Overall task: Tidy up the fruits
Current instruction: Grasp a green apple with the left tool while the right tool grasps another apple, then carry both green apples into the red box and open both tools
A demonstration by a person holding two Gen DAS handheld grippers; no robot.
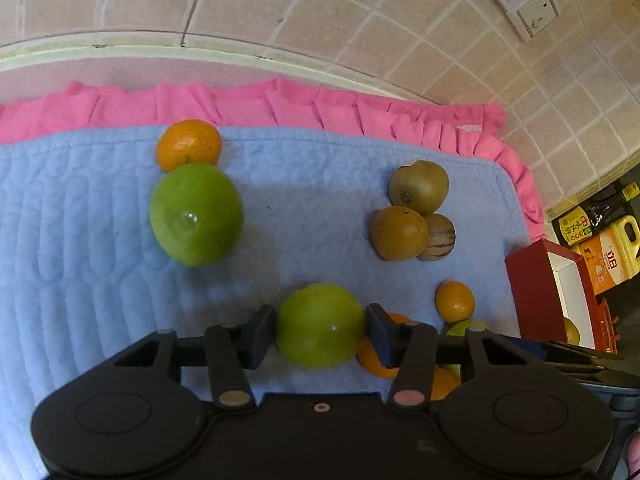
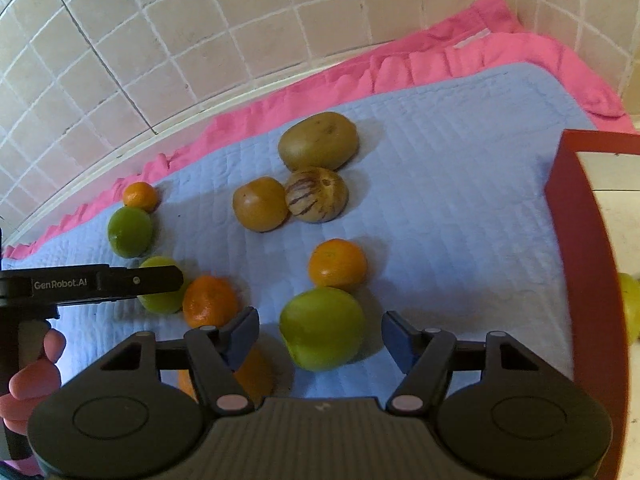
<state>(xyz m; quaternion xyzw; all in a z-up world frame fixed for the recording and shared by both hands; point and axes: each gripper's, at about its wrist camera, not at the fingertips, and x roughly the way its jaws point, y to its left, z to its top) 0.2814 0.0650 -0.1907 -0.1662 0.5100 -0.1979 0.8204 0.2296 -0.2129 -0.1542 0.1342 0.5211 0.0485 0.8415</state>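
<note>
Between the two fingers of the left hand-held gripper (image 1: 321, 330) sits a green fruit (image 1: 320, 325), and both pads touch its sides, so this gripper is closed on it; the fruit rests on the blue quilted mat (image 1: 80, 240). Just beside it to the right lie two oranges (image 1: 376, 360), partly hidden by the finger. The right hand-held gripper (image 2: 320, 336) is spread open around a second green fruit (image 2: 322, 328), with a gap on each side of it. A small orange (image 2: 338, 265) touches this fruit from behind. Farther on the mat, two brown fruits (image 2: 318, 141) and a striped pale fruit (image 2: 316, 195) lie together in a cluster. Near the far edge of the mat, a large green fruit (image 1: 196, 214) touches another orange (image 1: 188, 150). A pink cloth (image 1: 240, 104) lies under the mat, along the tiled wall (image 1: 360, 20). A red box (image 2: 588, 260) stands at the right side of the mat.
</note>
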